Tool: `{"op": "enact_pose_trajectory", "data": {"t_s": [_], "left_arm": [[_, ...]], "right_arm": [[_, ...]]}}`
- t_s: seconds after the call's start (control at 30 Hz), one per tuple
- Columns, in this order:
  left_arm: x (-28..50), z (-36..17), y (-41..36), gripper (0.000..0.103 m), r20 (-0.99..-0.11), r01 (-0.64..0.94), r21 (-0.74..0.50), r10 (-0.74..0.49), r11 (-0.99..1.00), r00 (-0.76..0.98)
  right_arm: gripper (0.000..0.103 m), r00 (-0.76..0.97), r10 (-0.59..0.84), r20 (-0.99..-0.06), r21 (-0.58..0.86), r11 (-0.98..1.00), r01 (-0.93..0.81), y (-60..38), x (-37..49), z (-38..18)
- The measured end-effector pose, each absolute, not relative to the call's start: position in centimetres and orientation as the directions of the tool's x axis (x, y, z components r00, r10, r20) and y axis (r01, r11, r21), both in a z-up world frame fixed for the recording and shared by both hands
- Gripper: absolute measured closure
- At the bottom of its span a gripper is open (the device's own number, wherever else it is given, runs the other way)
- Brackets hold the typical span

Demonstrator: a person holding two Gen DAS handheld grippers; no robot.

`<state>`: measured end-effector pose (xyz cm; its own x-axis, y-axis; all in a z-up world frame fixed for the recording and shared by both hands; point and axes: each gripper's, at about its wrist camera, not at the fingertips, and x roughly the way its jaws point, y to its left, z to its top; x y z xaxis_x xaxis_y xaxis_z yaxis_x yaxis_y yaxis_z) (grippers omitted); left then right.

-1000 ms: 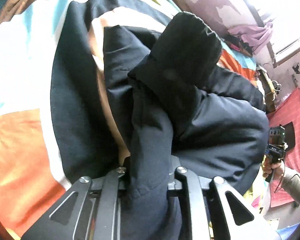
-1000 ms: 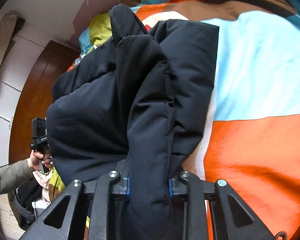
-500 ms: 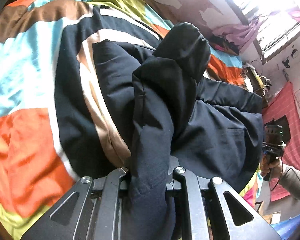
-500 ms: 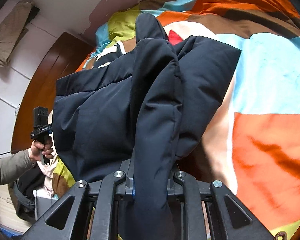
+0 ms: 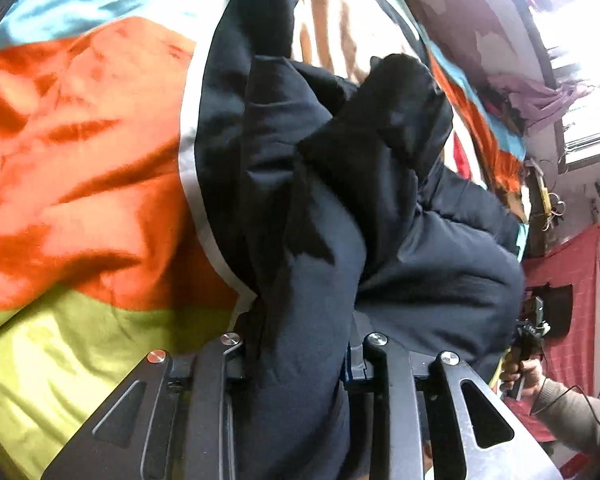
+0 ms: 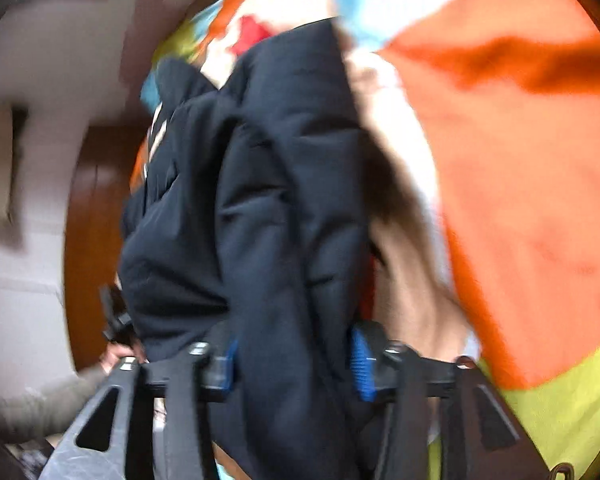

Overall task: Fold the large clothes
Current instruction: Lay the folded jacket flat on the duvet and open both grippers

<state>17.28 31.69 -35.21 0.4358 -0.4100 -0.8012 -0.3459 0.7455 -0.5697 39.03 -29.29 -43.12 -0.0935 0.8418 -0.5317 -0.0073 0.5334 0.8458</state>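
Observation:
A dark navy padded jacket (image 5: 380, 200) lies bunched on a bedspread (image 5: 80, 160) of orange, green and blue patches. A thick fold of it runs back between the jaws of my left gripper (image 5: 296, 360). These jaws are opening, but the fabric still fills the gap and bulges over the pads. In the blurred right wrist view the jacket (image 6: 260, 200) also passes through my right gripper (image 6: 294, 360). Its jaws are opening wide, with the blue pads (image 6: 360, 364) showing beside the loose fold. The bedspread (image 6: 520, 160) lies to the right.
A hand (image 5: 524, 372) with a black handle shows past the jacket's far side, and the other hand (image 6: 116, 356) likewise. A wooden headboard (image 6: 92, 220) stands at the left. A red cloth (image 5: 572, 300), a window (image 5: 588, 140) and hanging purple clothes (image 5: 540, 96) line the wall.
Both views have dropped closer to the bed, so more orange and green bedspread shows. Both pairs of jaws stand wider round the jacket fold, the right one far more. The right view is now blurred.

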Motion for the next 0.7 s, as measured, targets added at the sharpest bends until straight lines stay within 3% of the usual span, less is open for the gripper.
{"op": "enact_pose_trajectory", "data": {"t_s": [0.13, 0.23, 0.4, 0.47, 0.53, 0.6, 0.7], "left_arm": [[15.9, -32.5, 31.7, 0.079, -0.817, -0.365, -0.546, -0.384, 0.754, 0.431], [14.1, -29.8, 32.2, 0.07, -0.824, -0.446, -0.54, -0.341, 0.714, 0.452], [12.1, -22.6, 28.8, 0.064, -0.883, -0.454, -0.396, -0.195, 0.798, 0.428], [11.4, -19.7, 25.8, 0.04, -0.898, -0.423, -0.334, -0.147, 0.842, 0.416], [10.8, -17.4, 22.6, 0.028, -0.897, -0.394, -0.305, -0.123, 0.867, 0.425], [9.9, -15.7, 20.6, 0.025, -0.888, -0.372, -0.315, -0.133, 0.873, 0.44], [9.7, -13.5, 17.3, 0.008, -0.894, -0.337, -0.287, -0.125, 0.897, 0.43]], "right_arm": [[0.041, -0.046, 0.779, -0.625, 0.78, 0.624, -0.046, -31.4, 38.6, -40.5], [0.027, 0.02, 0.697, -0.717, 0.695, 0.716, -0.072, -31.6, 37.4, -37.2], [0.018, 0.076, 0.626, -0.776, 0.606, 0.773, -0.188, -28.6, 34.0, -29.9], [0.012, 0.09, 0.598, -0.796, 0.566, 0.789, -0.239, -26.1, 32.0, -26.5], [0.011, 0.083, 0.591, -0.803, 0.555, 0.79, -0.26, -24.1, 30.3, -24.4], [0.009, 0.086, 0.564, -0.821, 0.526, 0.808, -0.266, -21.9, 28.2, -22.1], [0.009, 0.083, 0.528, -0.845, 0.49, 0.827, -0.278, -19.0, 24.8, -18.8]]}}
